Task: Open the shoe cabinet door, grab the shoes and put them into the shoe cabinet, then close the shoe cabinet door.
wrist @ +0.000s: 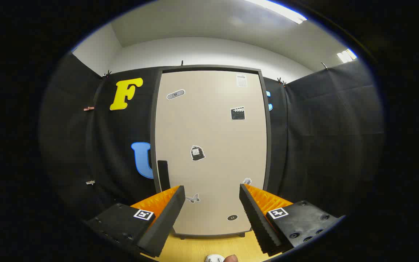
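The shoe cabinet (pixel 211 145) stands straight ahead against the booth's black wall, tall and beige with a dark frame. Its door is shut and carries several small stickers. A dark handle (pixel 163 174) sits on the door's left edge, just above my left finger. My gripper (pixel 212 192) is open, its fingers spread wide with nothing between them, held a little way back from the lower part of the door. A small white bit of something (pixel 215 258), perhaps a shoe, peeks in on the floor below the fingers, too little to tell.
Light wooden floor (pixel 202 247) runs from under the fingers to the cabinet's foot. Black cloth walls close in on both sides of the cabinet. A fingertip (pixel 231 258) of a person shows beside the white object.
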Demonstrator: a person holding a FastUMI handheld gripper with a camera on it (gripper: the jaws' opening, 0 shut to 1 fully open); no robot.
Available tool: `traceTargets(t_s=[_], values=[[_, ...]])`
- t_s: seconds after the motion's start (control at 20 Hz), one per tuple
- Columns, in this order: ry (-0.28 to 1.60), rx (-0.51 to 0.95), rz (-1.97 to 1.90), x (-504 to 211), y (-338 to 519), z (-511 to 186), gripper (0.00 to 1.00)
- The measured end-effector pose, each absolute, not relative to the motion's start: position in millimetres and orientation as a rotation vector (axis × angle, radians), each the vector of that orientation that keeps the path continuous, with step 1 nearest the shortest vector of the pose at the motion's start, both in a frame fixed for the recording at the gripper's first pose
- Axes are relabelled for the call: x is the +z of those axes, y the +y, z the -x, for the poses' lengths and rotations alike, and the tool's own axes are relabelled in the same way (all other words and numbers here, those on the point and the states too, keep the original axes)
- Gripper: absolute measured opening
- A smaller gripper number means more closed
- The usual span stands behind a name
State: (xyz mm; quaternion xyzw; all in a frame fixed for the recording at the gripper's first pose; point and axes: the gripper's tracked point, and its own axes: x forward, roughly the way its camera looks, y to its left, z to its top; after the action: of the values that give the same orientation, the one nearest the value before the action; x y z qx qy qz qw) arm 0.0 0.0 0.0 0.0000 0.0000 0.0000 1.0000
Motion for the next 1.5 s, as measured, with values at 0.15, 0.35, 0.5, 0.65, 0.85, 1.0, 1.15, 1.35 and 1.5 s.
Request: traceTargets(t_s=[0.15, 0.35, 0.5, 0.65, 0.85, 1.0, 1.15, 1.35, 1.5], values=[[0.002, -0.001, 0.009, -1, -1, 1, 0.98], [0.008, 0.008, 0.022, -4, 5, 4, 0.98], [0.014, 0.014, 0.024, -6, 11, 6, 0.98], [0.01, 0.022, 0.031, -5, 16, 9, 0.98], [0.009, 0.019, 0.01, -3, 19, 10, 0.97], [0.004, 0.009, 0.006, -1, 19, 10, 0.98], [-0.007, 0.018, 0.004, 3, 28, 11, 0.98], [-0.029, 0.05, -0.036, 16, 59, 1, 0.98], [-0.038, 0.074, -0.049, 19, 88, -14, 0.98]])
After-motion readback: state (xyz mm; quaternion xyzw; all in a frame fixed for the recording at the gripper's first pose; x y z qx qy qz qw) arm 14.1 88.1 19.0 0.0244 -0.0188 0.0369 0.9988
